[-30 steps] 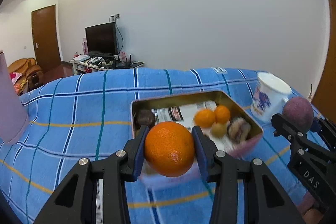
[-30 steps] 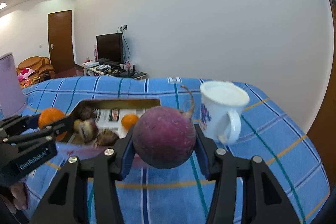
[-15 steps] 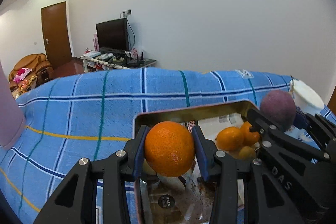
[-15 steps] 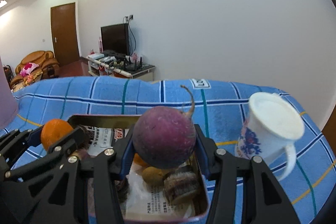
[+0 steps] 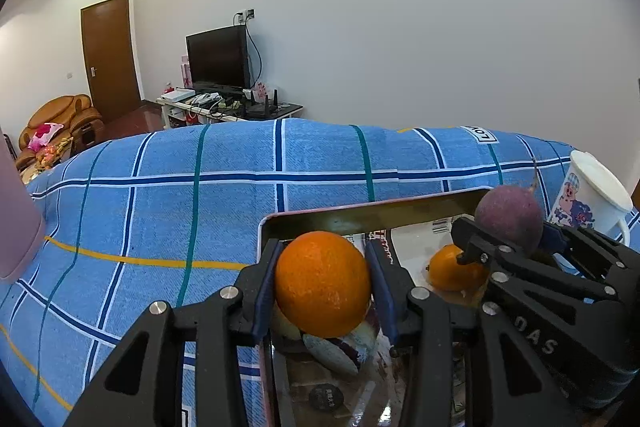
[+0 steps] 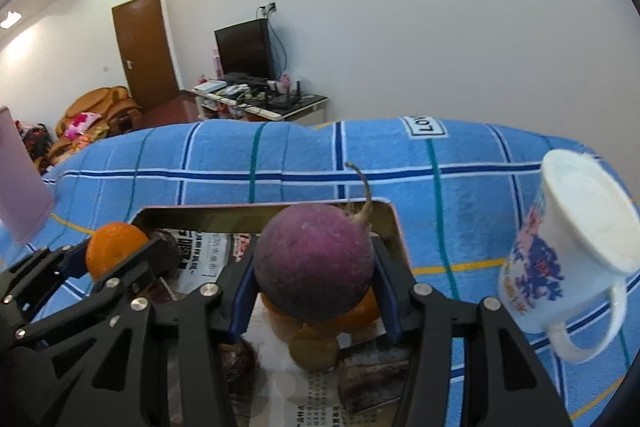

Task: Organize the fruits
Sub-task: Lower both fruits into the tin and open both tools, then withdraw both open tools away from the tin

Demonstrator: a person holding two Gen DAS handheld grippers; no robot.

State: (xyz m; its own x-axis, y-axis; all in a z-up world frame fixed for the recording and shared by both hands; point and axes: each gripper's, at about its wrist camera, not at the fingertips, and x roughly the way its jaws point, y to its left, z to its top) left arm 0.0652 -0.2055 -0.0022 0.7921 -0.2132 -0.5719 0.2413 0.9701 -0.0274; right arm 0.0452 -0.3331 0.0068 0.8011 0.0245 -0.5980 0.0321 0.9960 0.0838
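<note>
The left gripper (image 5: 322, 287) squeezes a big orange (image 5: 322, 283) over the metal tin (image 5: 360, 213), likely to drop it in. The right gripper (image 6: 314, 285) is letting go of a purple radish (image 6: 314, 263), its jaws opening around it. Small oranges (image 5: 452, 269) already lie in the tin, crowding it. A white mug (image 6: 576, 251) stands close beside it on the blue cloth (image 5: 160, 195).

We're in a home, living-rm type space. At 11 o'clock a flat TV (image 5: 218, 57) sits on a low stand (image 5: 228, 107) cluttered w/ cables & a router. Brown wooden door (image 5: 110, 53) at 10 o'clock, tan leather armchair (image 5: 60, 121) w/ a pink cushion nearby. Up front, a blue plaid cloth (image 5: 160, 195) covers the surface; cartoon mug (image 6: 572, 251) at 3 o'clock. White walls, recessed ceiling lights.
</note>
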